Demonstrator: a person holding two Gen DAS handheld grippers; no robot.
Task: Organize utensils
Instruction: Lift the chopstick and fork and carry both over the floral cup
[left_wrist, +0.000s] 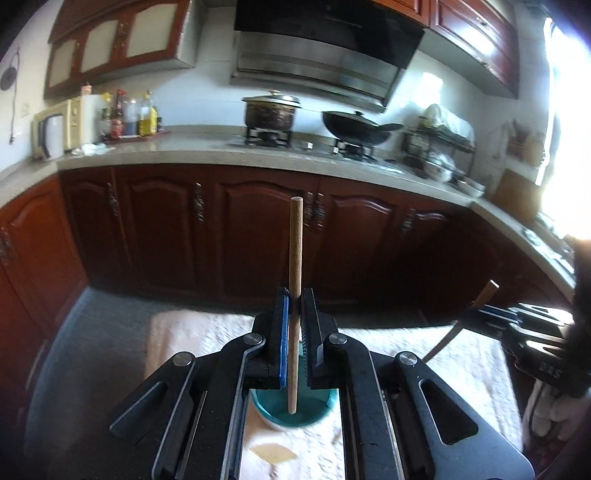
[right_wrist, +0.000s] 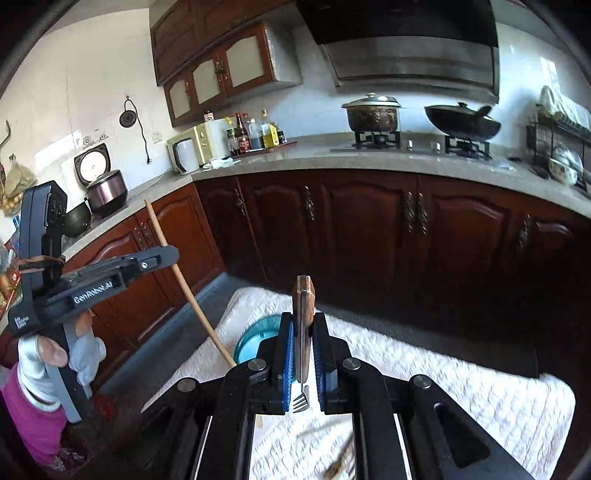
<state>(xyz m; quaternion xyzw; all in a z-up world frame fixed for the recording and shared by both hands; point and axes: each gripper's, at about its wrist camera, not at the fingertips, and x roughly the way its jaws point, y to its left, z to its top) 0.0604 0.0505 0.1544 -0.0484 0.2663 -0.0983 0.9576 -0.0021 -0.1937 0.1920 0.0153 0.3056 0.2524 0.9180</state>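
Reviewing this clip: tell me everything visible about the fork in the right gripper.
The fork has a flat brown handle that looks like wood, and a slim metal neck ending in short tines. It hangs upright, tines down, clamped by the handle between the blue pads of the right gripper, which is shut on it. The handle's end sticks up above the fingers. It hangs above the white quilted cloth, touching only the pads.

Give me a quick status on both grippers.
Left gripper shut on wooden stick. Right gripper shut on wood-handled fork. Teal cup below, nothing in the way.
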